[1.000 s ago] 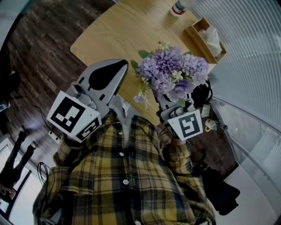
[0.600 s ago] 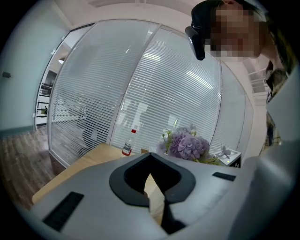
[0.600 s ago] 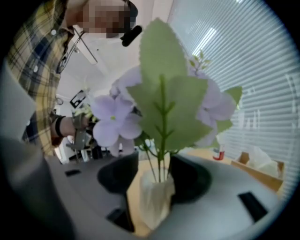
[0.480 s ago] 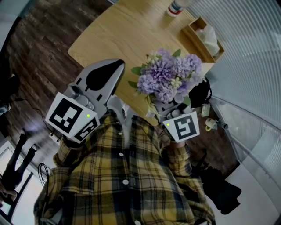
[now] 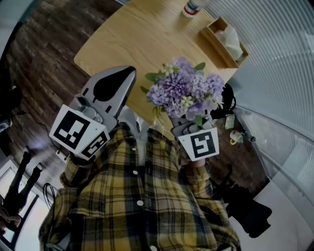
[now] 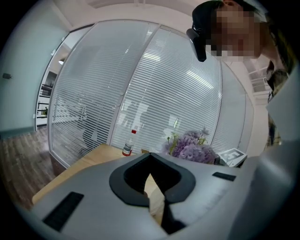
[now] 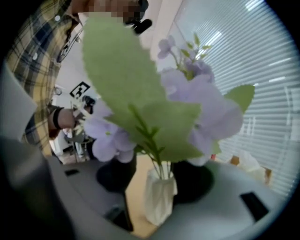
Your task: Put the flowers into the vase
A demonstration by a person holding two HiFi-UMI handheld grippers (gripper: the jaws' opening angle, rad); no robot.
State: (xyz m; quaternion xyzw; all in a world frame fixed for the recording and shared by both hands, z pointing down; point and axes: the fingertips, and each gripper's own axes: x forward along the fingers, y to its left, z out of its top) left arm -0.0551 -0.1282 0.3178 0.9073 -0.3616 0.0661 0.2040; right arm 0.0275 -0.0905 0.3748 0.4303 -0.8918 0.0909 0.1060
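A bunch of purple flowers [image 5: 184, 90] with green leaves stands near the front edge of the wooden table [image 5: 127, 39]. In the right gripper view the stems go down into a small white vase [image 7: 158, 197]. The vase stands between the jaws of my right gripper [image 7: 157, 178]. Those jaws have just been opening, and bare wood shows between the left pad and the vase. In the head view the blooms hide the vase and the right jaws. My left gripper [image 5: 128, 73] hovers to the left of the flowers [image 6: 192, 150], its tips together and nothing between them.
A small bottle with a red cap [image 5: 191, 6] and a wooden box holding white tissue [image 5: 226, 41] sit at the table's far side. A glass wall with blinds runs along the right. Dark wooden floor lies to the left.
In the head view the flowers and the right gripper's marker cube have shifted slightly left, and the blooms stand more gathered and upright. The left gripper has kept still.
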